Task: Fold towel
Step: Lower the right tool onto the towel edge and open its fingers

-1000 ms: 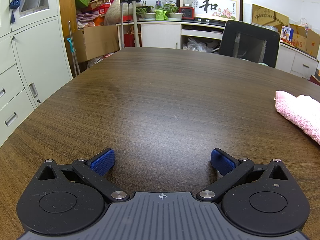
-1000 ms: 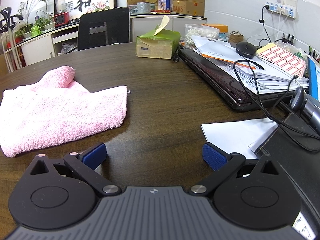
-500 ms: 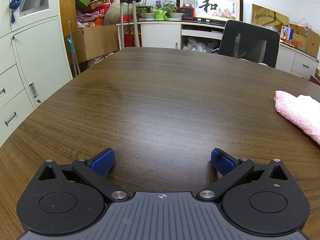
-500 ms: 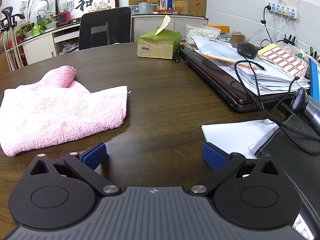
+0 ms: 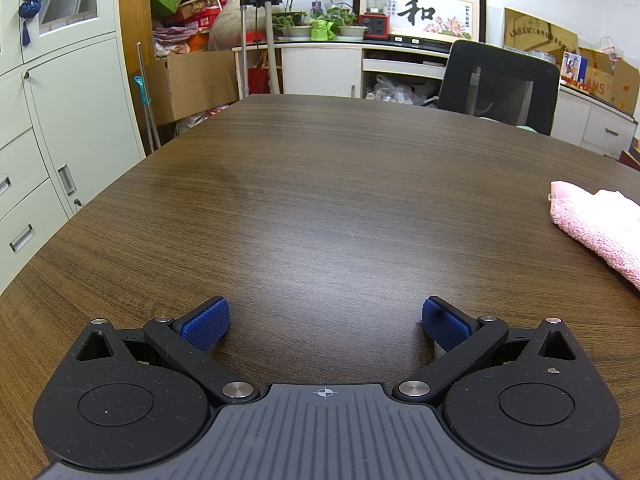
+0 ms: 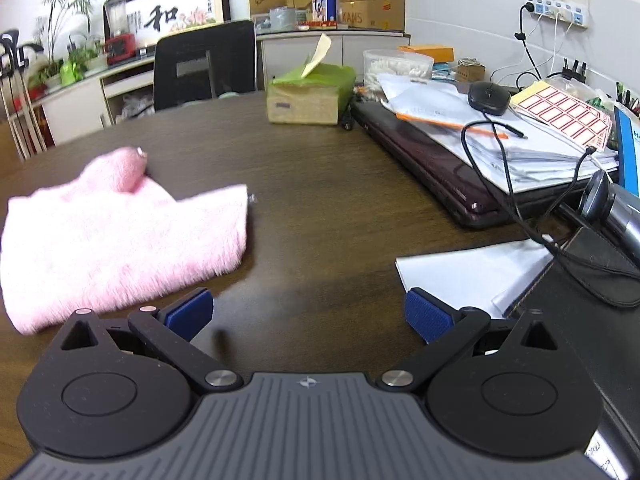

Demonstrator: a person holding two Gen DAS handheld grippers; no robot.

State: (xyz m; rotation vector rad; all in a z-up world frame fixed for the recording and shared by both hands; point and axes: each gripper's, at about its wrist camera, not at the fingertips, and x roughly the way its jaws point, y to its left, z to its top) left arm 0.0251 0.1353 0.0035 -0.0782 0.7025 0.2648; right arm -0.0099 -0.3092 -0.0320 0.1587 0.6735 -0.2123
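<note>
Now you are moving your right gripper (image 6: pixel 308 316) closer to the pink towel (image 6: pixel 120 236), fingers spread wide; your left gripper (image 5: pixel 325 322) is staying released over the table (image 5: pixel 320 184).

The right gripper (image 6: pixel 308 316) has moved since the earlier pictures: its view is now blurred by motion and is tilted a little. The pink towel (image 6: pixel 120 240) now sits lower and closer to the left blue pad (image 6: pixel 190 314), its near edge almost beside it. The tissue box (image 6: pixel 310 94) has shifted toward the middle of the right wrist view.
</note>
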